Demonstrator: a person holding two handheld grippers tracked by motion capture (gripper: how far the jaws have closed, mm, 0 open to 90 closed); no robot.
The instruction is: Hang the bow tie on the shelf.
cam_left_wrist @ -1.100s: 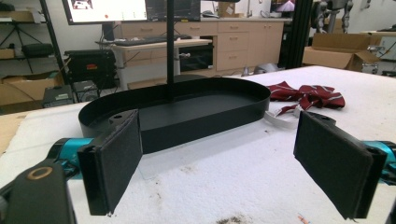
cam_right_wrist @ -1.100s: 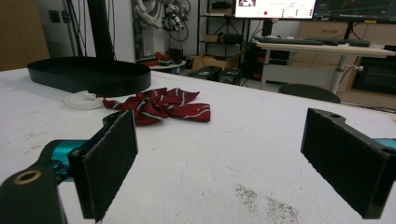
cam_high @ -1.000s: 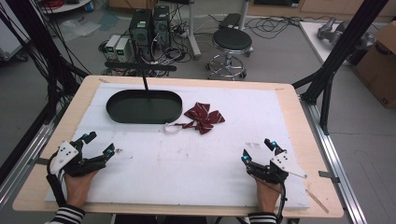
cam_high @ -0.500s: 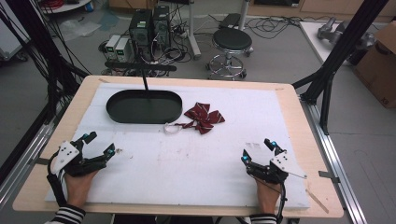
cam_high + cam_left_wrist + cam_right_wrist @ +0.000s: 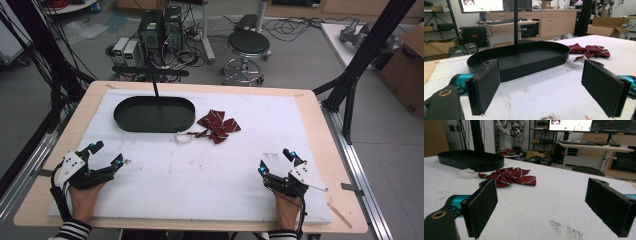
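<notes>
The left gripper (image 5: 105, 155) and right gripper (image 5: 275, 161) rest near the table's (image 5: 310, 130) front corners, jaws spread wide, grasping nothing. The red striped bow tie (image 5: 218, 126) lies toward the far edge, just beside the black oval tray (image 5: 154, 114), with what seems a white strap (image 5: 184, 138) attached.

A table (image 5: 305, 107) covered with a white sheet (image 5: 200, 170) fills the middle of the frame. At the upper left of the sheet lies a black oval tray (image 5: 154, 114) with a thin black post rising from it. Just right of the tray lies a red striped bow tie (image 5: 218, 126) with a white strap (image 5: 184, 138) at its left. At lower left, the left gripper (image 5: 105, 154) rests on the sheet, jaws apart. At lower right sits the right gripper (image 5: 275, 161), jaws apart too. Both are well apart from the bow tie.
</notes>
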